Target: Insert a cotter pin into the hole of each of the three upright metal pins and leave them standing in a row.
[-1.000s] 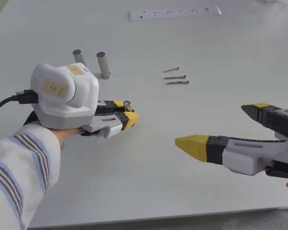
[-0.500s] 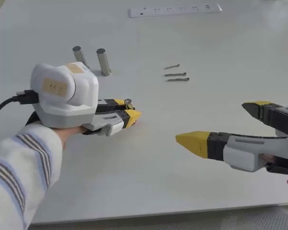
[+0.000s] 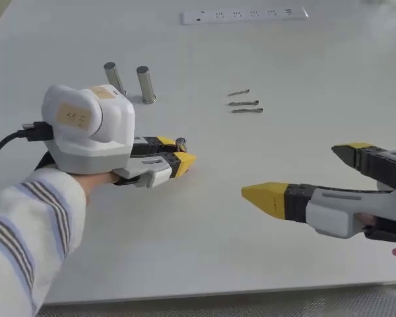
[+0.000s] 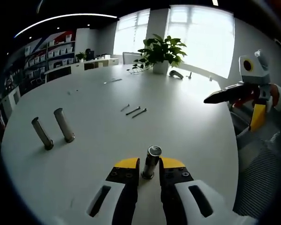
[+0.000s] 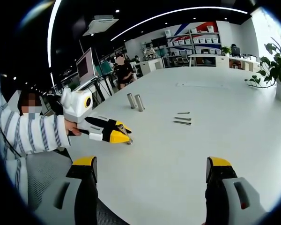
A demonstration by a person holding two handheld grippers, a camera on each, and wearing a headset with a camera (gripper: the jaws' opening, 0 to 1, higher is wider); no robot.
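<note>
The left gripper (image 3: 177, 150) pinches a pin (image 4: 152, 157) low down, upright on the table (image 3: 204, 231), while the right gripper (image 5: 151, 164) is spread and empty; the cotters (image 3: 245, 103) beyond lie flat, thin and light I think, best taken at the head end

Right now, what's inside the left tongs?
One upright metal pin stands between the yellow tips of the left tongs, base on the table. The tips cover its lower sides, so any cross-hole there is hidden.
</note>
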